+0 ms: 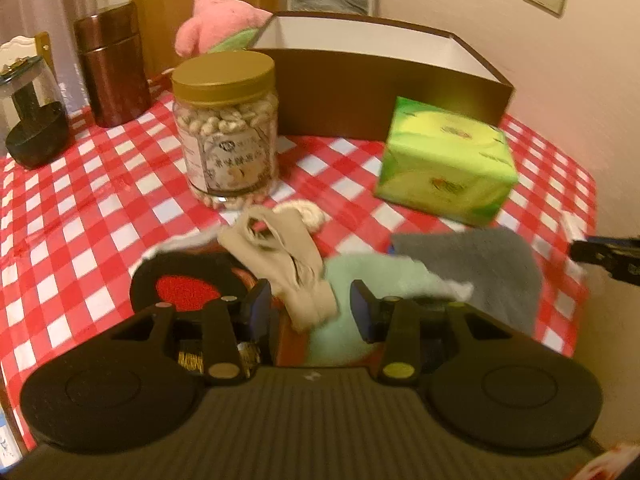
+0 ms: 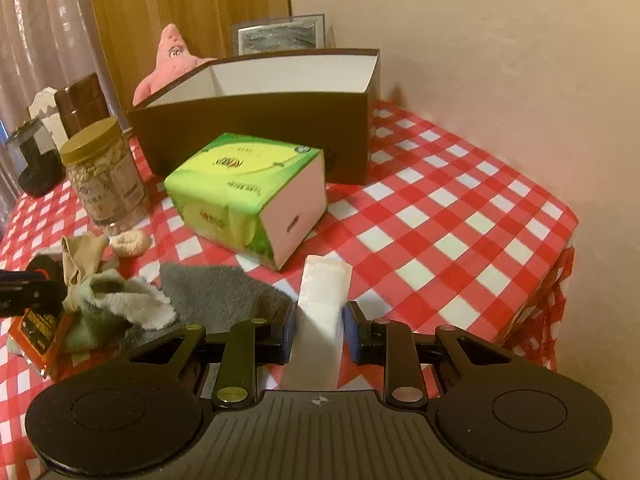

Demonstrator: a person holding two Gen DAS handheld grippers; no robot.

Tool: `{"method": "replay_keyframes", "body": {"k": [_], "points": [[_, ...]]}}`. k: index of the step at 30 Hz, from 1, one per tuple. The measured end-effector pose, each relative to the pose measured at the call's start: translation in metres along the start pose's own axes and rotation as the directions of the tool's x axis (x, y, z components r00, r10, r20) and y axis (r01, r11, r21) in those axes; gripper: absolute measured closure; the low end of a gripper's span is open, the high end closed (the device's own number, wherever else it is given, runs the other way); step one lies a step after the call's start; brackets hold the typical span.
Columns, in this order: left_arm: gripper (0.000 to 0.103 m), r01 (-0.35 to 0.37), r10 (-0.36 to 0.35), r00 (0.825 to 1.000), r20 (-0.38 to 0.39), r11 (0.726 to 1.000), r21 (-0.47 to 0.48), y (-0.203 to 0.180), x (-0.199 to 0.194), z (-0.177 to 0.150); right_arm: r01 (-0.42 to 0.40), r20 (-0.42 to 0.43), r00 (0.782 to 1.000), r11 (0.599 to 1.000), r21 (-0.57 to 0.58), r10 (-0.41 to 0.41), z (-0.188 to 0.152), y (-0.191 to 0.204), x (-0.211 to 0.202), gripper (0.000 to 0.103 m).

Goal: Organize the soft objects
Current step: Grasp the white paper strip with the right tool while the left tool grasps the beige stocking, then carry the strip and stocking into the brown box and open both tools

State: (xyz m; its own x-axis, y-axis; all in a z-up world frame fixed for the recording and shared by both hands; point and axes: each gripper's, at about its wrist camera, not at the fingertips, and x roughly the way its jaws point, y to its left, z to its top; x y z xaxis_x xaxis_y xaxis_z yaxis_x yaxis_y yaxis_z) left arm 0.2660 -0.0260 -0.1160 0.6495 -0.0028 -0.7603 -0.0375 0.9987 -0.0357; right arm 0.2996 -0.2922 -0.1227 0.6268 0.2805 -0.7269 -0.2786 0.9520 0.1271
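Note:
My left gripper (image 1: 312,306) is open over a heap of soft things: a beige stocking (image 1: 280,260) lies between its fingers, on a pale green towel (image 1: 380,280) next to a grey cloth (image 1: 480,264). My right gripper (image 2: 318,328) is shut on a white tissue packet (image 2: 322,304), held above the checked tablecloth. The heap also shows in the right wrist view: stocking (image 2: 80,256), towel (image 2: 120,300), grey cloth (image 2: 216,292). An open brown box (image 1: 384,92) (image 2: 260,132) stands at the back. A pink star plush (image 1: 216,12) (image 2: 168,60) sits behind it.
A green tissue box (image 1: 444,160) (image 2: 248,192) lies before the brown box. A nut jar (image 1: 226,128) (image 2: 104,176), a brown canister (image 1: 112,64), a dark jar (image 1: 32,120), a black and red disc (image 1: 184,284) and an orange packet (image 2: 38,332) stand left. The table edge (image 2: 560,248) drops off at right.

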Motion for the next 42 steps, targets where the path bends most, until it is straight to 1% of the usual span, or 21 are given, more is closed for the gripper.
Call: {"method": "replay_keyframes", "body": {"k": [4, 8, 11, 12, 13, 14, 15, 16, 18, 21, 26, 32, 38, 42], "points": [[0.063, -0.037, 0.038, 0.999, 0.014, 0.999, -0.032, 0.003, 0.014, 0.009, 0.0, 0.005, 1.0, 1.0, 0.01, 0.0, 0.005, -0.01, 0.002, 0.076], [0.063, -0.059, 0.059, 0.998, 0.008, 0.995, -0.083, 0.007, 0.028, 0.013, -0.011, 0.005, 1.0, 1.0, 0.004, 0.011, 0.013, -0.023, 0.009, 0.076], [0.064, -0.094, 0.094, 0.996, -0.002, 0.989, -0.112, 0.007, 0.039, 0.014, -0.027, -0.003, 1.0, 1.0, -0.013, 0.027, 0.019, -0.033, 0.016, 0.076], [0.066, -0.11, 0.11, 0.994, -0.007, 0.987, -0.118, 0.006, 0.042, 0.014, -0.032, -0.009, 0.999, 0.999, -0.017, 0.032, 0.021, -0.037, 0.018, 0.076], [0.072, -0.124, 0.123, 0.992, -0.014, 0.984, -0.126, 0.006, 0.045, 0.014, -0.04, -0.011, 0.999, 0.999, -0.019, 0.04, 0.024, -0.041, 0.019, 0.076], [0.075, -0.131, 0.13, 0.991, -0.018, 0.982, -0.138, 0.006, 0.047, 0.014, -0.05, -0.012, 0.999, 0.999, -0.021, 0.05, 0.026, -0.045, 0.02, 0.076], [0.081, -0.133, 0.132, 0.991, -0.017, 0.98, -0.148, 0.006, 0.049, 0.014, -0.06, -0.014, 0.998, 0.998, -0.025, 0.06, 0.029, -0.05, 0.022, 0.076], [0.09, -0.137, 0.137, 0.991, -0.015, 0.978, -0.156, 0.006, 0.049, 0.014, -0.07, -0.016, 0.997, 0.997, -0.03, 0.07, 0.032, -0.053, 0.023, 0.076], [0.097, -0.142, 0.144, 0.99, -0.004, 0.976, -0.165, 0.005, 0.048, 0.014, -0.093, -0.02, 0.996, 0.995, -0.035, 0.092, 0.037, -0.06, 0.026, 0.076], [0.099, -0.145, 0.151, 0.988, 0.023, 0.975, -0.17, 0.001, 0.041, 0.015, -0.128, -0.027, 0.992, 0.991, -0.043, 0.127, 0.046, -0.072, 0.029, 0.076], [0.099, -0.156, 0.168, 0.984, 0.054, 0.972, -0.177, -0.005, 0.025, 0.021, -0.157, -0.037, 0.987, 0.985, -0.077, 0.155, 0.059, -0.089, 0.036, 0.076], [0.099, -0.176, 0.193, 0.976, 0.104, 0.972, -0.156, -0.022, 0.008, 0.04, -0.164, -0.028, 0.986, 0.98, -0.114, 0.162, 0.08, -0.111, 0.049, 0.076], [0.099, -0.19, 0.213, 0.964, 0.161, 0.971, -0.145, -0.036, 0.003, 0.069, -0.175, 0.026, 0.983, 0.974, -0.147, 0.18, 0.118, -0.13, 0.062, 0.076], [0.099, -0.189, 0.218, 0.954, 0.207, 0.971, -0.148, -0.04, 0.002, 0.098, -0.202, 0.075, 0.973, 0.964, -0.173, 0.217, 0.15, -0.135, 0.07, 0.076]]}}
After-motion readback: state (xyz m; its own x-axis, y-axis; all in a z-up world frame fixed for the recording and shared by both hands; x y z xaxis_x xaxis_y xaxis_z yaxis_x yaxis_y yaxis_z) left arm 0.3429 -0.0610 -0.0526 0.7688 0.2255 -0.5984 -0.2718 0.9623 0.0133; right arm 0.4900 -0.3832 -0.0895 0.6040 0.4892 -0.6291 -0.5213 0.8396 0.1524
